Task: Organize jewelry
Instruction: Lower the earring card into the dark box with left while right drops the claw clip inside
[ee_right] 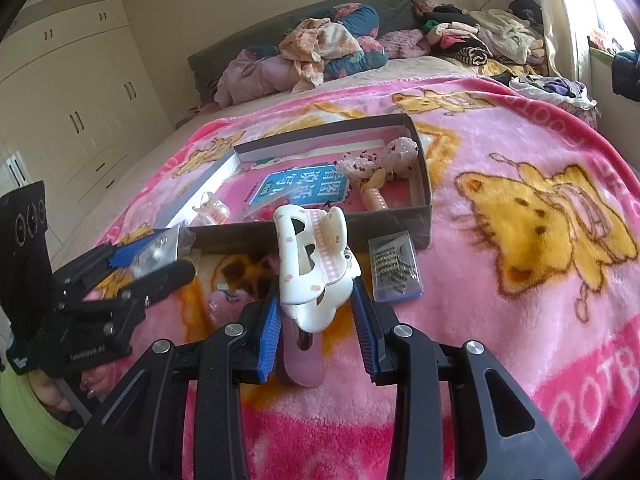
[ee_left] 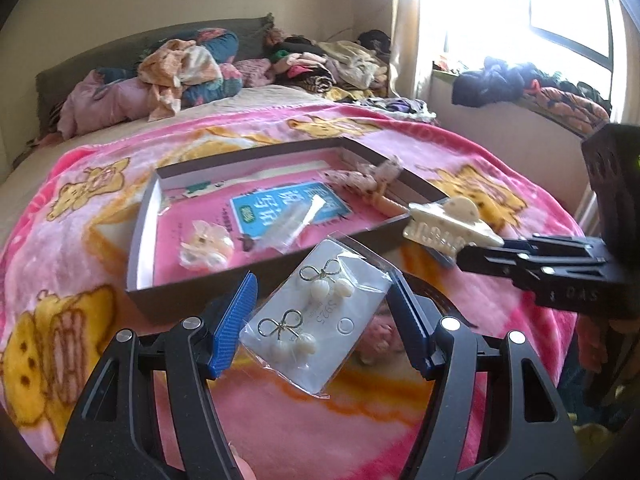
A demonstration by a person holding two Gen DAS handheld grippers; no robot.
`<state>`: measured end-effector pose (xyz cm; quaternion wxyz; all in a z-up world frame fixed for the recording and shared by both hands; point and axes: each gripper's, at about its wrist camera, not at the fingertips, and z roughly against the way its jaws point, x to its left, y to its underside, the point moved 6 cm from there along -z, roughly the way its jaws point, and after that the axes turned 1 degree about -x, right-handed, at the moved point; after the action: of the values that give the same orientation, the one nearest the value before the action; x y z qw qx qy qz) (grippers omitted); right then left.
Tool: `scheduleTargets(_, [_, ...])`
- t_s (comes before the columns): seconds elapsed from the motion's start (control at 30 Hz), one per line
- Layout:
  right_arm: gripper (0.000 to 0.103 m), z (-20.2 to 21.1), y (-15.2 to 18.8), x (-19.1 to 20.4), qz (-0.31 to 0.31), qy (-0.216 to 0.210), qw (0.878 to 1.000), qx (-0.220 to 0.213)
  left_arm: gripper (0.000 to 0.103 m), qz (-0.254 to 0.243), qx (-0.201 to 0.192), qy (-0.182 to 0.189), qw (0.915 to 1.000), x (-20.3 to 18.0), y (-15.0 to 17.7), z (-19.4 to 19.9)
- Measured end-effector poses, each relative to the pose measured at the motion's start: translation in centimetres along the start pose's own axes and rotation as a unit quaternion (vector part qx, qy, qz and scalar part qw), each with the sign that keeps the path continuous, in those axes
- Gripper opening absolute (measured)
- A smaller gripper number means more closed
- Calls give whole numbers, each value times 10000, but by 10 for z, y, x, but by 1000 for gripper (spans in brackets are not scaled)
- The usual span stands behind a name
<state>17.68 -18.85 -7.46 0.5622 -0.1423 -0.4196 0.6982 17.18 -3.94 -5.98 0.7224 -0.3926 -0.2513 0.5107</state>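
Left wrist view shows the left gripper [ee_left: 320, 320] clamped on a bagged earring card [ee_left: 320, 320], held above the blanket [ee_left: 500, 312] just short of the box [ee_left: 192, 292]. The slick bag could slide out, since only its edges are pinched. Beside it, the right gripper [ee_right: 316, 312] is clamped on a white hair claw [ee_right: 312, 264]; its curved shell may twist free over the box wall

I read "S925" on the earring card [ee_left: 320, 320], printed upside down near its middle. "DAS" shows on the right hand-held gripper [ee_left: 460, 246], on its black body. "OOTB" runs along the blanket [ee_right: 600, 392] at its right edge. Chinese characters on the blue label [ee_right: 298, 188] inside the box [ee_right: 424, 184] are too blurred to read.
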Motion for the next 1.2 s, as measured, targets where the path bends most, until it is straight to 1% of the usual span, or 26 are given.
scheduleTargets(0.23, [32, -5, -10, -2, 31, 42, 10000, -45, 57, 83, -77, -104, 9999, 10, -12, -8])
scheduleTargets(0.7, [32, -16, -31, -14, -42, 129, 9998, -135, 57, 184, -147, -126, 9996, 16, -38, -31])
scheduleTargets(0.9, [32, -19, -39, -23, -115, 224, 9995, -197, 57, 177, -159, -98, 9997, 15, -47, -42])
scheduleTargets(1.2, [32, -21, -52, -38, -209, 386, 9986, -279, 58, 128, -73, 45, 9999, 5, -55, -61])
